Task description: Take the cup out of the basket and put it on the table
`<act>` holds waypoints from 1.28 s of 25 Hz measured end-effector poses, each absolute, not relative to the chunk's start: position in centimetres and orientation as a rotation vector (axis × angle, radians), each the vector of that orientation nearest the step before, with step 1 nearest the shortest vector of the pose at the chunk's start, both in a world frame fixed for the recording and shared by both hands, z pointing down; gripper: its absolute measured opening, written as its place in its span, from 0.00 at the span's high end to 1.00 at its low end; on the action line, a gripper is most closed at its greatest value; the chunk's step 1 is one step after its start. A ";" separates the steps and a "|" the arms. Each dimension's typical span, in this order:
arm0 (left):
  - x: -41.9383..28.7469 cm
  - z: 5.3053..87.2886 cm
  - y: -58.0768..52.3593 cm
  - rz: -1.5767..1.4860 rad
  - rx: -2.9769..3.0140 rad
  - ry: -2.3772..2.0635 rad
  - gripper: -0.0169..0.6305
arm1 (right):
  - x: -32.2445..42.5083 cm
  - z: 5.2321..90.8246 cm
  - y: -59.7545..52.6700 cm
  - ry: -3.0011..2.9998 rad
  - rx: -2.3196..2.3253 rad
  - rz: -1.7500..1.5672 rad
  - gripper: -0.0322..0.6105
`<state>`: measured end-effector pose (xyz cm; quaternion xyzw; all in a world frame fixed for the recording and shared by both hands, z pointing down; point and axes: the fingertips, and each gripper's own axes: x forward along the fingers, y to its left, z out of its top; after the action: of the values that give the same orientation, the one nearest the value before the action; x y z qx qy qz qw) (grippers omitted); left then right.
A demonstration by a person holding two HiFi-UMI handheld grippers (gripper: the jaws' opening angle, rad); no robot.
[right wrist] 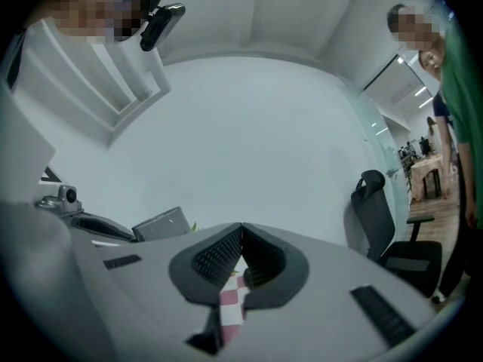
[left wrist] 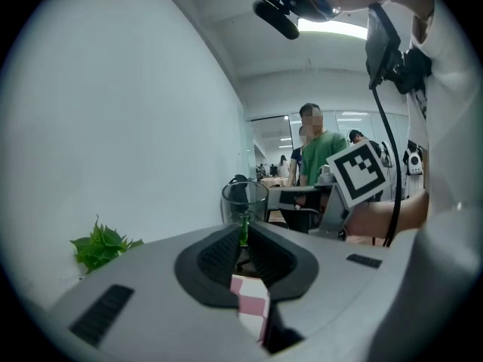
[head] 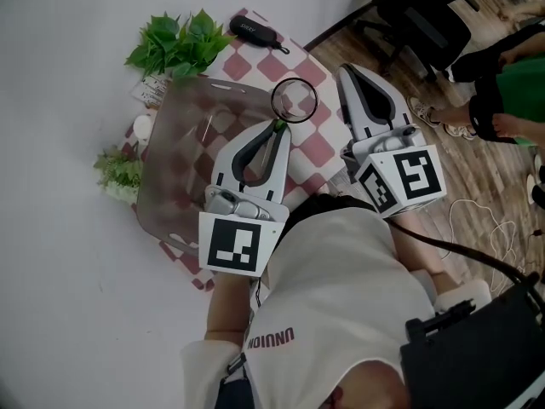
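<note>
Checkered cloth (head: 317, 150), centre frame, carries a tinted translucent basket (head: 170, 177) at centre left; only the cloth's squares show through its walls. Left gripper (head: 278, 128), jaws narrow, pinches the wall of the clear cup (head: 295, 100) at upper centre, just outside the basket's upper-right corner. Right gripper (head: 345, 68), right of the cup, has its jaws together with nothing between them.

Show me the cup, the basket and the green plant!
cup (left wrist: 244, 200): left gripper view, on its glass wall.
basket (head: 170, 160): head view, on its see-through side.
green plant (head: 174, 45): head view, on its leaves.
</note>
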<state>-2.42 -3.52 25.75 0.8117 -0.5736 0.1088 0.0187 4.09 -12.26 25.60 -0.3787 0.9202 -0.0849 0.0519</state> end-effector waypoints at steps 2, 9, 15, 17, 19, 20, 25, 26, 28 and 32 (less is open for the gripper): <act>-1.9 26.0 -3.5 0.338 2.530 -1.768 0.91 | 4.6 25.6 -12.4 2.793 -1.167 -0.255 0.92; -0.5 27.2 -3.5 0.340 2.563 -1.723 0.91 | 5.7 25.9 -12.3 2.784 -1.206 -0.251 0.92; 0.1 28.2 -3.6 0.361 2.580 -1.707 0.91 | 6.2 26.0 -12.3 2.780 -1.223 -0.247 0.92; 0.2 28.7 -3.7 0.370 2.581 -1.701 0.91 | 6.4 26.0 -12.4 2.779 -1.229 -0.247 0.92; 0.3 29.5 -3.7 0.398 2.575 -1.685 0.91 | 6.5 26.1 -12.4 2.777 -1.236 -0.248 0.92; 0.4 30.0 -3.6 0.416 2.569 -1.675 0.91 | 6.6 26.2 -12.4 2.778 -1.240 -0.248 0.92; 0.7 31.7 -3.6 0.460 2.547 -1.648 0.91 | 6.8 26.4 -12.5 2.778 -1.251 -0.251 0.92; 0.7 32.0 -3.6 0.476 2.542 -1.645 0.91 | 6.9 26.4 -12.6 2.777 -1.253 -0.252 0.92; 0.9 32.1 -3.7 0.495 2.548 -1.641 0.91 | 7.0 26.4 -12.7 2.776 -1.255 -0.254 0.92; 1.2 31.7 -4.1 0.490 2.586 -1.649 0.91 | 7.0 26.5 -12.9 2.776 -1.253 -0.257 0.92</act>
<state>1.24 -4.12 31.72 0.8324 -0.5309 0.1578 0.0179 6.98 -12.88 26.47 -0.4095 0.9074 -0.0839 0.0424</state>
